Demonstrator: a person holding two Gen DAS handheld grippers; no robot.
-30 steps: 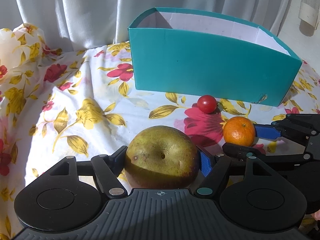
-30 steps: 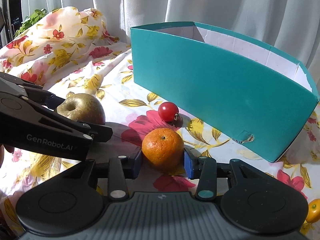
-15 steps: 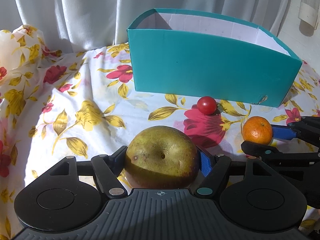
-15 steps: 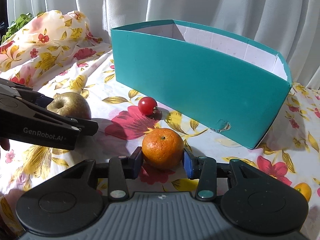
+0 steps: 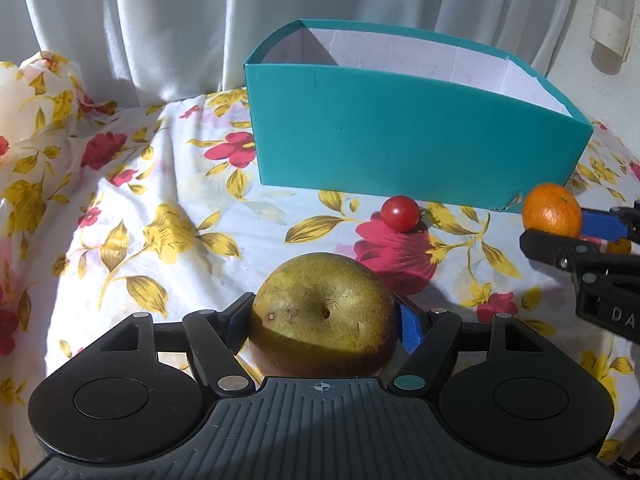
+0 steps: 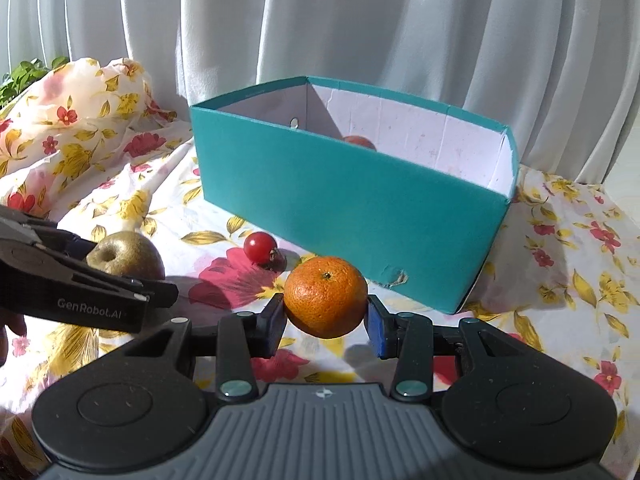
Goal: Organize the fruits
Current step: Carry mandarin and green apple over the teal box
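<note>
On the flowered cloth (image 6: pixel 560 264) in front of the teal box (image 6: pixel 352 208), I have a fruit in each tool. My right gripper (image 6: pixel 326 322) is clamped on the tangerine (image 6: pixel 326 297), its pads pressing the fruit from both sides, and I hold it clear of the cloth, just short of the box's near wall. My left gripper (image 5: pixel 324 320) is closed around the big brownish-green apple (image 5: pixel 324 312), which sits low by the cloth; whether it is lifted or resting there I cannot tell. A cherry tomato (image 6: pixel 260 247) lies loose on the cloth between the two fruits and the box, and something reddish-orange (image 6: pixel 360 142) already shows inside the box against its white back wall. I judge the step in hand to be carrying the tangerine to the box, with the apple to follow. The next move calls for raising the tangerine above the near rim, bringing it over the open inside, and only then letting the pads part, low enough that it does not bounce out or knock the fruit already in there.
</note>
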